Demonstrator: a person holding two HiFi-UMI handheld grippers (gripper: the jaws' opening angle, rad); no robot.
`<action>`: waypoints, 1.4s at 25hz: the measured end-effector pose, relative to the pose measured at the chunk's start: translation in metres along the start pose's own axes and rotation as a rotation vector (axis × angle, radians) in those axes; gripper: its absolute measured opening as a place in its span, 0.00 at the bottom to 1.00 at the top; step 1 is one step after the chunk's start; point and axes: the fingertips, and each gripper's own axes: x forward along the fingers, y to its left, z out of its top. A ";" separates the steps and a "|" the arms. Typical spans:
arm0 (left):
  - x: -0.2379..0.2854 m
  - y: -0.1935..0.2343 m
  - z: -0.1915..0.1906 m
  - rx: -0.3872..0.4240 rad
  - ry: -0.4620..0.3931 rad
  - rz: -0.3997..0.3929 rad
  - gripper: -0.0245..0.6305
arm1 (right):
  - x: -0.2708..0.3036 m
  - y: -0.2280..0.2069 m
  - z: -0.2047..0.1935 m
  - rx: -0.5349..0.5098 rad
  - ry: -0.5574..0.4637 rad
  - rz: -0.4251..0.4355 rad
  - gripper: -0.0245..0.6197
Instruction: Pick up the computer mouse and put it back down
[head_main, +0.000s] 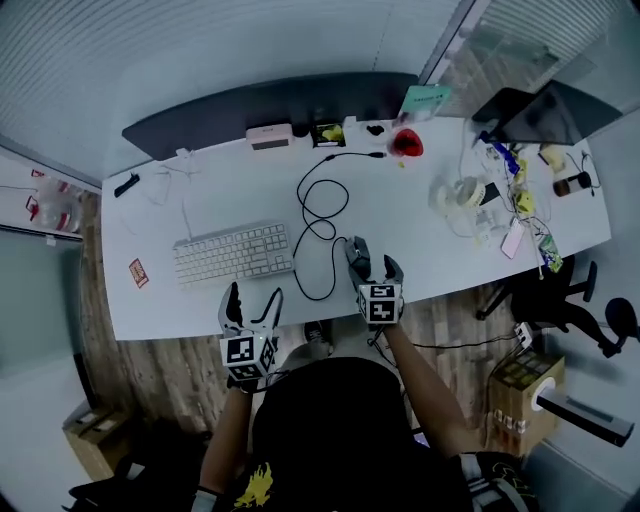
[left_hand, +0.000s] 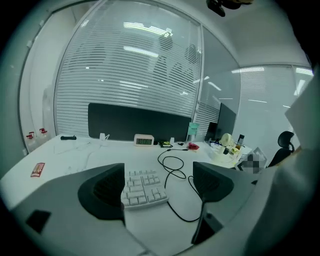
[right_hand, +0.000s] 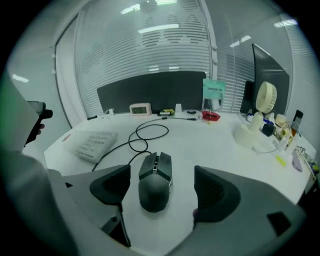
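Computer mouse: black, wired, lay flat on the white desk, right of the keyboard.

Right gripper: jaws spread either side of the mouse, neither touching it.

Left gripper: jaws spread, empty, near side of the keyboard.

Nothing is reading cleanly. Teal card is showing a dark printed line, too blurred. Clock is showing digits, illegible. Red sticker is carrying print, too small. Left cube and right cube are showing black-and-white square markers (patterns only, no letters).
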 end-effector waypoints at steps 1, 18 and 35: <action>0.007 -0.001 -0.003 -0.008 0.017 -0.004 0.70 | 0.009 -0.001 -0.005 0.006 0.017 0.006 0.68; 0.021 -0.043 0.012 0.126 -0.004 -0.136 0.69 | 0.026 0.012 0.000 -0.004 -0.002 -0.013 0.50; -0.081 -0.036 0.200 0.296 -0.454 -0.149 0.69 | -0.198 0.048 0.245 -0.093 -0.622 0.014 0.50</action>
